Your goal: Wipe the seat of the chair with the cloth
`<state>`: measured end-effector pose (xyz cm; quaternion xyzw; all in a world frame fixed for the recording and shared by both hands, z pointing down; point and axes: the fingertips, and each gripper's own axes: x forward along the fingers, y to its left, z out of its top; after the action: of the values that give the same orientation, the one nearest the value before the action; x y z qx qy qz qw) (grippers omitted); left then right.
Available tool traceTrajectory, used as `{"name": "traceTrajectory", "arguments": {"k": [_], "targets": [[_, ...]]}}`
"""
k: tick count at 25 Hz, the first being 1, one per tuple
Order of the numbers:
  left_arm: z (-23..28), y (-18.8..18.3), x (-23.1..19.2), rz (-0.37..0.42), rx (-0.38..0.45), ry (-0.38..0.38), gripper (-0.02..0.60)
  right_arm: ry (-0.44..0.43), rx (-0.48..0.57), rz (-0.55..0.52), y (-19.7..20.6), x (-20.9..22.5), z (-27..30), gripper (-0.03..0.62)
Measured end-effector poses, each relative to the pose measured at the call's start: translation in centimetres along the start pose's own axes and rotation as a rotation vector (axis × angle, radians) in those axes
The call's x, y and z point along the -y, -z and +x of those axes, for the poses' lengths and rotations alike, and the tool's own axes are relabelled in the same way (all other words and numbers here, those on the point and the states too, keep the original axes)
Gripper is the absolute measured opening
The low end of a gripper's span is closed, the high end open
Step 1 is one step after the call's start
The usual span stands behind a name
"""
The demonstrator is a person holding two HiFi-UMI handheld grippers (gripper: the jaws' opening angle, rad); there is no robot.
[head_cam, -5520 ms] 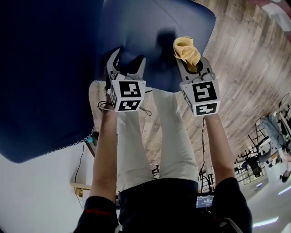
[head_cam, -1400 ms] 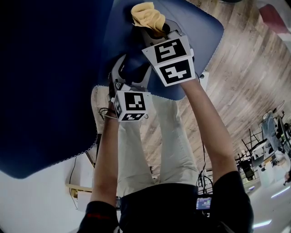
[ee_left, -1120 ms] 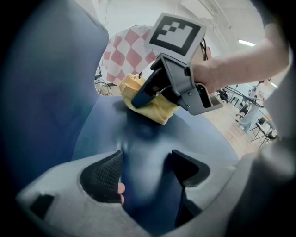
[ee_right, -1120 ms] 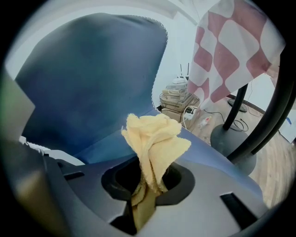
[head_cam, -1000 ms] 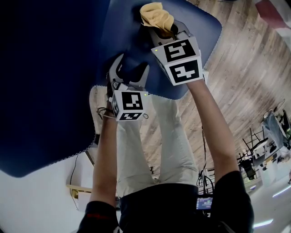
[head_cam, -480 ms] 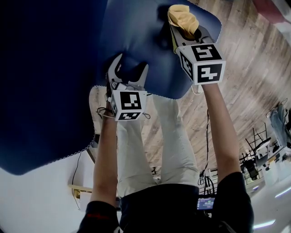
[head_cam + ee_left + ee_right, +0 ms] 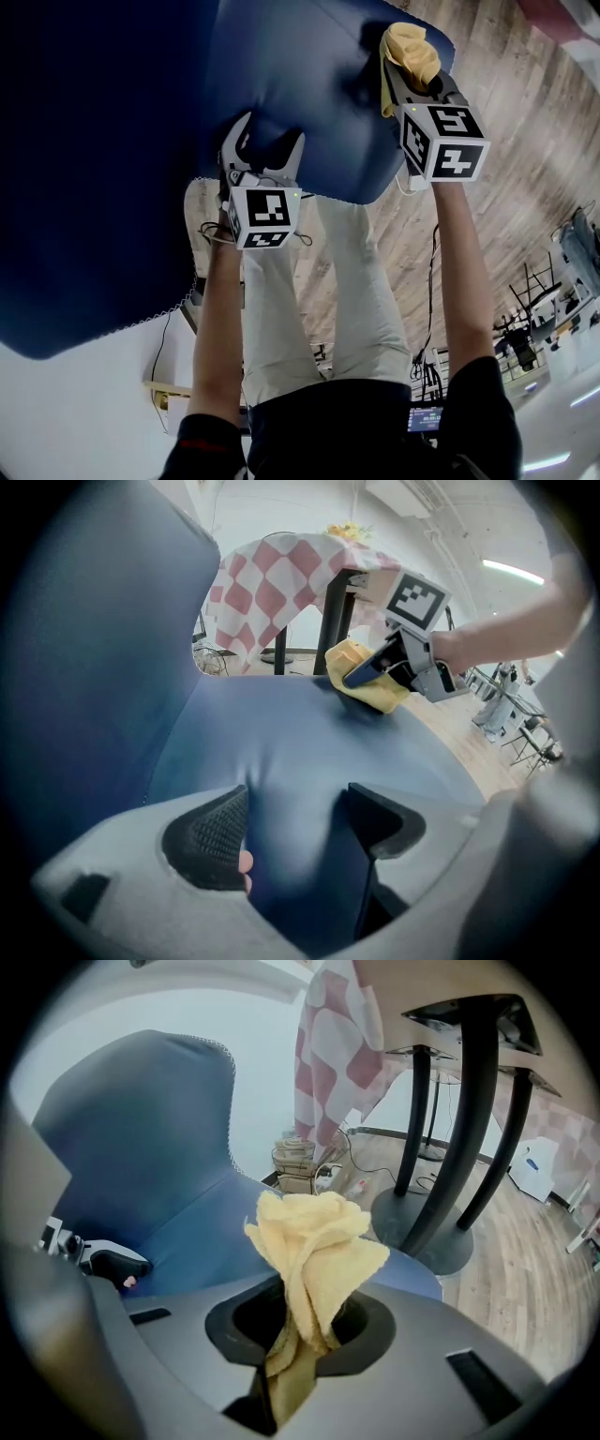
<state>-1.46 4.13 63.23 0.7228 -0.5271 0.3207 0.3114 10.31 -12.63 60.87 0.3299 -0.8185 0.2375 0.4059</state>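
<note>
The blue chair seat (image 7: 281,75) fills the top of the head view, its tall back (image 7: 122,1129) at the left. My left gripper (image 7: 267,131) is at the seat's near edge; the padding (image 7: 291,789) bulges between its jaws, which are shut on it. My right gripper (image 7: 412,80) is shut on a bunched yellow cloth (image 7: 411,49) and presses it on the seat near the far right rim. The cloth (image 7: 314,1241) sticks up from between the right jaws, and the left gripper view shows the cloth (image 7: 386,696) lying on the seat surface.
A table with a red-and-white checked cover (image 7: 281,583) stands beyond the chair on black pedestal legs (image 7: 441,1147). Wooden floor (image 7: 506,141) lies to the right. The person's legs (image 7: 347,281) are below the seat's front edge. A small stack of things (image 7: 300,1162) sits on the floor.
The right gripper has slid the cloth across the seat, from the far middle to the right rim. The left gripper has stayed clamped on the near edge.
</note>
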Motion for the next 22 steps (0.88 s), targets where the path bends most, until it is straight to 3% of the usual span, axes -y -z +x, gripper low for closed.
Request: {"name": "traceTrajectory", "arguments": {"k": [22], "targets": [[-0.1, 0.1, 0.1, 0.004, 0.010, -0.001, 0.337, 0.010, -0.003, 0.005, -0.2, -1.1, 0.4, 0.060]]}}
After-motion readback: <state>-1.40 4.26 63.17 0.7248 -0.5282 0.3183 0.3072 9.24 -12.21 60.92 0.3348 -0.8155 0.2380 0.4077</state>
